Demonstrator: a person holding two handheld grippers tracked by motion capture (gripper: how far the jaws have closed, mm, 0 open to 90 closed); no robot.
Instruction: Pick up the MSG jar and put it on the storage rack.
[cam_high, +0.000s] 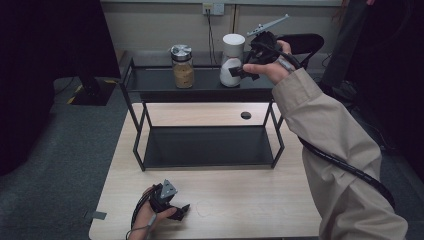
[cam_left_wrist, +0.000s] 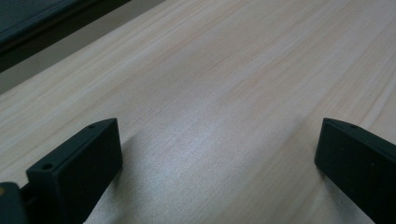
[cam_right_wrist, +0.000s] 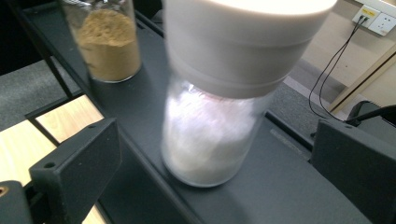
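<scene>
White-lidded jar (cam_right_wrist: 212, 93) is standing upright on the top shelf of the black metal rack (cam_high: 150, 82), holding something white; motion is blurring its glass body in the right gripper view, so the contents are hard to make out, and its lid is running off the top edge there. In the high view the same jar (cam_high: 232, 60) is sitting right of the jar of tan powder (cam_high: 183, 67), which is also on the top shelf, and the right hand is partly covering its lower half. Right gripper (cam_right_wrist: 212, 154) is pointing at the white-lidded jar with its jaws standing wide apart, one on each side of the jar and clear of the glass, gripping nothing. In the high view that gripper (cam_high: 240, 71) is sitting just right of the jar, and the sleeve is hiding the rack's right end.

Left gripper (cam_high: 182, 211) is resting low on the desk (cam_high: 250, 205), in front of the rack and well apart from it. In the left gripper view its jaws are standing apart over bare wood grain (cam_left_wrist: 210, 93), holding nothing; the right jaw is being cut off by the frame edge.
</scene>
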